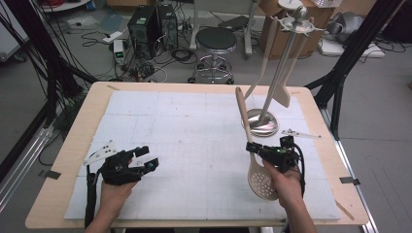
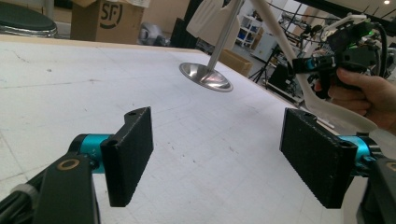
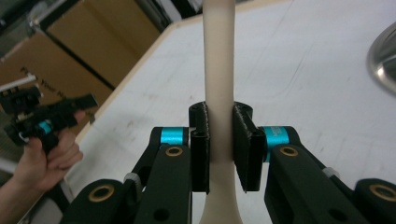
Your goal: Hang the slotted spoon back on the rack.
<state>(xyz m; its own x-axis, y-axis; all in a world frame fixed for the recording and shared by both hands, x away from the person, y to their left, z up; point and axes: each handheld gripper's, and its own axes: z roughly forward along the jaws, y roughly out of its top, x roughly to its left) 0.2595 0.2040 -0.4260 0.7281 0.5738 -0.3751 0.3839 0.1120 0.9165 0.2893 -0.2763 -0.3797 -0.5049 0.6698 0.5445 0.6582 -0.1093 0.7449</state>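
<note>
Right gripper (image 1: 252, 147), high view: pinching the skimmer (image 1: 252, 145) at the lower handle, just above the perforated bowl. Bowl hangs toward the person, handle tip points up and away, toward the rack (image 1: 279, 73). Rack base sits on the mat (image 1: 194, 145) just beyond the gripper; two pale utensils hang from its top, and the top is partly lost against background clutter. Left gripper (image 1: 148, 158) is well apart to the left, low over the mat, jaws spread, nothing between them. Whether it touches the mat is hard to tell. Both forearms are cut off at the bottom edge.

Left gripper view: left gripper (image 2: 217, 156) wide open, both pads visible, bare mat between. Ahead and to its right, the person's right hand (image 2: 364, 95) with the other gripper clamped on the skimmer (image 2: 327, 109); the bowl is cut off behind the right pad. Rack (image 2: 208, 77) base farther ahead, its post and one hanging utensil cropped at the top.

Right gripper view: right gripper (image 3: 220, 144) pads pressed on both sides of the skimmer (image 3: 218, 56) handle, which runs straight up out of frame; bowl hidden below the jaws. Contact is clear here, only rough from above. Left hand (image 3: 51, 156) and its gripper off to the left, blurred. Sliver of rack (image 3: 385, 58) base at the right edge.
</note>
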